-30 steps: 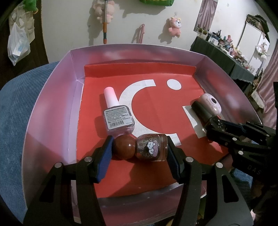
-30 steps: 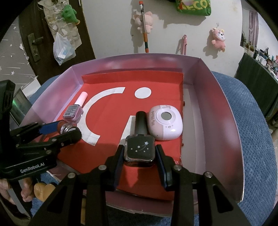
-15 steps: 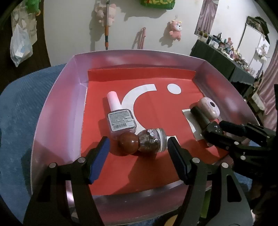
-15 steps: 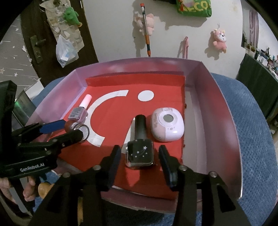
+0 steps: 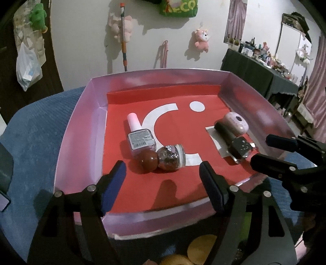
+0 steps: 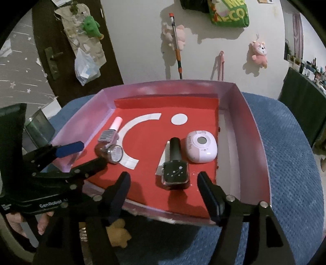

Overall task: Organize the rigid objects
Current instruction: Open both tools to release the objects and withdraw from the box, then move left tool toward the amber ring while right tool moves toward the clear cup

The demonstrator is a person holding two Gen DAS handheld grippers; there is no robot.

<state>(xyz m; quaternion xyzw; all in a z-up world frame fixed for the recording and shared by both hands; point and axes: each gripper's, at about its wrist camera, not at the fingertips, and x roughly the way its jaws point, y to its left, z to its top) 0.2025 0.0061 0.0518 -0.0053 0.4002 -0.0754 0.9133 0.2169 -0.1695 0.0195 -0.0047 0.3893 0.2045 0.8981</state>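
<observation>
On the white wall I see a pink plush toy [image 6: 259, 51], a green bag [image 6: 230, 12] and an orange-handled stick [image 6: 176, 44]. A plastic bag [image 6: 85, 68] hangs at the dark door [image 6: 46, 40].

Four items are lying in the pink tray [image 5: 81, 130]: brown-capped glitter bottle [image 5: 165, 157] touching the pink-capped polish [image 5: 139, 135] at left; black star bottle [image 6: 175, 169] beside the pink device [image 6: 201, 148] at right.
</observation>
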